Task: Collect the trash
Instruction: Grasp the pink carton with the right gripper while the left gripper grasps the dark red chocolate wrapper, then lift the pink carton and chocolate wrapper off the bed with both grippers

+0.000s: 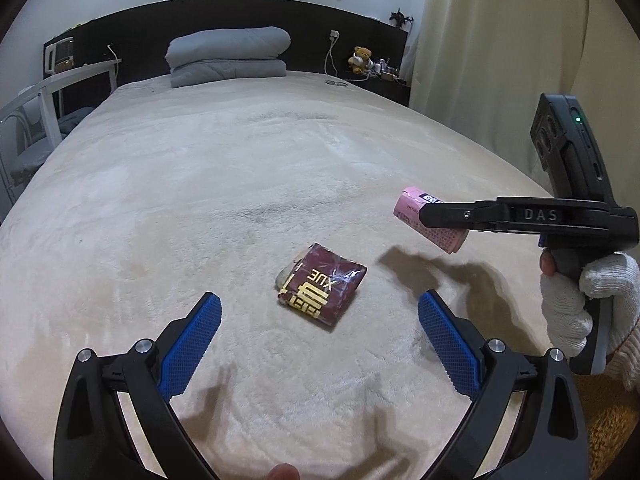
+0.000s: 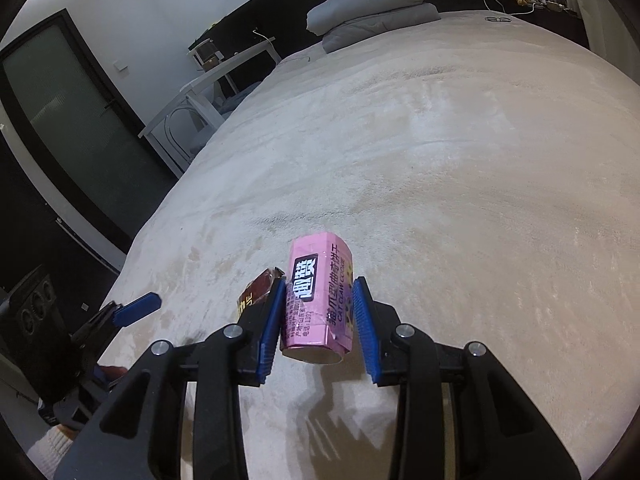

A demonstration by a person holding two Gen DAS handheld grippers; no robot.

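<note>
Right gripper point(image 2: 320, 316) clamps pink box point(image 2: 318, 300), held clear above the bed point(image 1: 200, 168). Left gripper point(image 1: 320, 332) fingers wide, empty, flanking maroon packet point(image 1: 322, 288) near the bed's near edge. Folded quilt point(image 1: 228, 54) at far edge.

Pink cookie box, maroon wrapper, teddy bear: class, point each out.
pink cookie box point(image 2: 316, 300), right wrist view, its printed front face
maroon wrapper point(image 1: 324, 290), left wrist view, its printed top
teddy bear point(image 1: 361, 58), left wrist view, its body
</note>
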